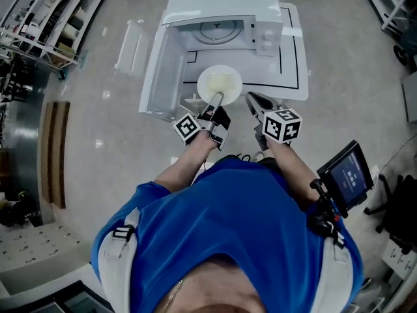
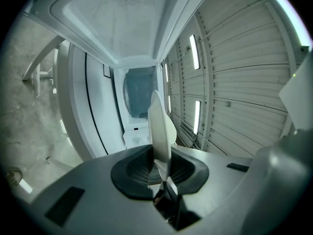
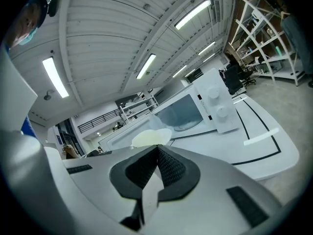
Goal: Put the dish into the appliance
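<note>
A white microwave (image 1: 221,2) stands on a white table, its door (image 1: 161,70) swung open to the left and the cavity (image 1: 218,31) showing a glass turntable. My left gripper (image 1: 215,100) is shut on the near rim of a pale round dish (image 1: 219,82), which hangs level just in front of the cavity. In the left gripper view the dish (image 2: 159,126) stands edge-on between the jaws, with the cavity (image 2: 139,94) straight beyond. My right gripper (image 1: 251,97) hovers to the right of the dish, shut and empty. The right gripper view shows the dish (image 3: 151,138) and the microwave (image 3: 195,112).
The table (image 1: 293,67) carries black outline markings. The microwave's knobs (image 3: 215,103) sit on its right side. Shelving (image 1: 45,18) stands far left, a white flat object (image 1: 133,44) lies on the floor, and a small screen (image 1: 348,175) sits by the person's right arm.
</note>
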`<action>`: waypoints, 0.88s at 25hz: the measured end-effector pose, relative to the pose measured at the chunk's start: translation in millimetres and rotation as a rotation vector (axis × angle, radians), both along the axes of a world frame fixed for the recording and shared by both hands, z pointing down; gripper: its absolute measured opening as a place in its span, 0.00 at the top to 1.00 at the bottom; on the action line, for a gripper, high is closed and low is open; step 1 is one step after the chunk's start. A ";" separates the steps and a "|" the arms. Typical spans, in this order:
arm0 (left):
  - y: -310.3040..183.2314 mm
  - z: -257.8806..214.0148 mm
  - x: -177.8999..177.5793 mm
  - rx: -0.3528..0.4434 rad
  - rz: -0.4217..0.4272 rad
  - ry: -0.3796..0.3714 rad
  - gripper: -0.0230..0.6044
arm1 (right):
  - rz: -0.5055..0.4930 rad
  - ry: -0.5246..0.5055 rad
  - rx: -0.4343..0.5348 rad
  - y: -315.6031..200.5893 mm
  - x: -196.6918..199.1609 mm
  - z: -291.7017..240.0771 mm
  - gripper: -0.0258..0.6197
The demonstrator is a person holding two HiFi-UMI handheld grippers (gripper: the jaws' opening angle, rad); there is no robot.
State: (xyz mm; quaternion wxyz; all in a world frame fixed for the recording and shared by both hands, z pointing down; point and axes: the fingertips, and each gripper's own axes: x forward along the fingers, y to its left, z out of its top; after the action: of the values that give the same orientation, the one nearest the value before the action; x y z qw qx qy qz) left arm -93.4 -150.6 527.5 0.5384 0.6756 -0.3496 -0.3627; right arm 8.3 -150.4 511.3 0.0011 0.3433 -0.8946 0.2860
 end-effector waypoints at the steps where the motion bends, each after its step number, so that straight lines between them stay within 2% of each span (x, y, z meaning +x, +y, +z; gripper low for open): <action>1: -8.2 0.7 5.0 -0.003 -0.014 -0.003 0.86 | -0.013 -0.005 -0.008 -9.3 4.6 2.0 0.96; 5: -35.7 2.5 16.1 -0.017 -0.060 -0.007 0.86 | -0.053 -0.016 -0.028 -39.0 12.0 7.2 0.96; 12: -67.6 9.0 5.8 -0.032 -0.106 -0.004 0.86 | -0.085 -0.008 -0.050 -69.7 0.6 15.1 0.96; 22: -127.4 31.3 -10.7 -0.069 -0.103 0.000 0.86 | -0.112 0.080 -0.025 -122.4 -21.0 27.8 0.96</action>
State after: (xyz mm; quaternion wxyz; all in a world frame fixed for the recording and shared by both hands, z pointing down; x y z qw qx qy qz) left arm -104.2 -278.1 558.8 0.5421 0.6378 -0.3960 -0.3776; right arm -12.7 -272.7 539.0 0.0572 0.3040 -0.9079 0.2829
